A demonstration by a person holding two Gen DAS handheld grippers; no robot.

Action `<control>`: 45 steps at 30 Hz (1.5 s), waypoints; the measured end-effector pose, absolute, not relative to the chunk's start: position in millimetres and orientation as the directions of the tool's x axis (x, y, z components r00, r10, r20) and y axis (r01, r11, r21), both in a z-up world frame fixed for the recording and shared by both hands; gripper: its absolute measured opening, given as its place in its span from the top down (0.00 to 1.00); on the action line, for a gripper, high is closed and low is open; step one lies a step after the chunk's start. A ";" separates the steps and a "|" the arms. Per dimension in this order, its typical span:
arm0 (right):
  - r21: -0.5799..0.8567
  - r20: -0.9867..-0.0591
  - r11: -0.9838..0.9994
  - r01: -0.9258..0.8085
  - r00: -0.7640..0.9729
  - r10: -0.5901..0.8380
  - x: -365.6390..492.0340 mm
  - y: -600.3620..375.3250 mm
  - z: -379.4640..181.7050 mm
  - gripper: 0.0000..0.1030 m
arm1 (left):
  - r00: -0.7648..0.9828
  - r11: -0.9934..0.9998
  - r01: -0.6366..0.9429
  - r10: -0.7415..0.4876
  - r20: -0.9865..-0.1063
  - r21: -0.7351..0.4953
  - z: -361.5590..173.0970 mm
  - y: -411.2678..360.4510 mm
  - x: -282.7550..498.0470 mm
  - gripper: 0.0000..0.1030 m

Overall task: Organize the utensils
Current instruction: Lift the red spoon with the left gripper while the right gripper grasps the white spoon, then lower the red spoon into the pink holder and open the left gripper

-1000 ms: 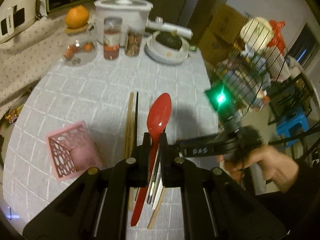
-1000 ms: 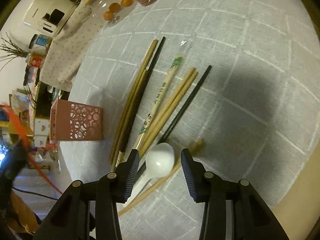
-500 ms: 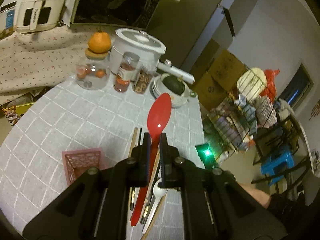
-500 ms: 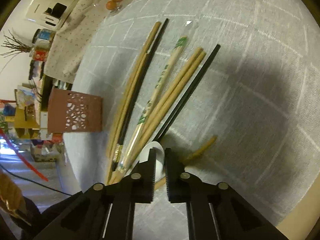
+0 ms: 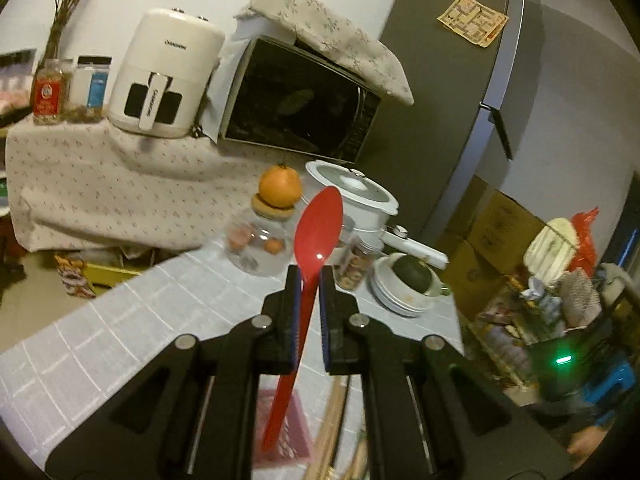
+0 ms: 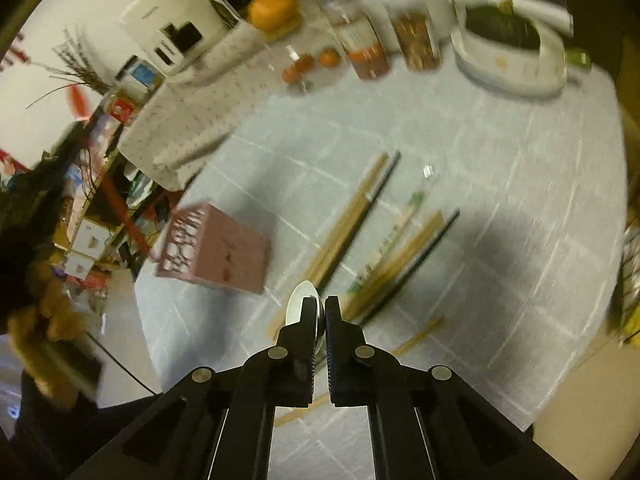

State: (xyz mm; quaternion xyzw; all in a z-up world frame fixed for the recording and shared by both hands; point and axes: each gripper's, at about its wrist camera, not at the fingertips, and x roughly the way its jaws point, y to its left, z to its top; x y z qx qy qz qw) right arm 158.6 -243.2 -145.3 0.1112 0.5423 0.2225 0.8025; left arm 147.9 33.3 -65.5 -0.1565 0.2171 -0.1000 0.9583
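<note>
My left gripper is shut on a red plastic spoon, held upright above the table, bowl up, handle hanging down over the pink perforated holder. My right gripper is shut on a white spoon, lifted above the table. The pink holder stands to its left. Several wooden and black chopsticks lie loose on the grey checked tablecloth ahead; their tips show in the left wrist view.
At the table's far edge stand a glass jar with an orange on top, spice jars, a white pot and stacked plates with a dark item. A microwave and air fryer stand behind.
Both grippers have risen from the table. The left one tilted up with the red spoon. The right one closed on the white spoon and lifted it off the cloth.
</note>
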 end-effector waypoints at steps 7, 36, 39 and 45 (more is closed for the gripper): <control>0.343 -0.793 0.907 -0.243 0.442 0.419 156.7 -236.8 -113.6 0.96 | 0.908 0.952 0.070 -0.185 -0.376 -0.298 -83.8 27.0 156.0 0.91; 0.121 -0.607 0.951 -0.284 0.737 0.297 146.3 -152.5 -25.9 0.96 | 0.657 0.976 -0.066 -0.115 -0.745 -0.209 -86.1 78.6 115.7 0.23; 0.091 -0.608 0.954 -0.286 0.743 0.281 153.1 -135.8 -35.1 0.96 | 0.608 0.978 -0.079 -0.104 -0.787 -0.191 -94.9 84.0 118.6 0.23; 0.026 -0.637 0.955 -0.296 0.731 0.244 162.0 -109.6 -59.5 0.96 | 0.569 0.978 -0.078 -0.115 -0.814 -0.192 -102.1 89.5 120.4 0.23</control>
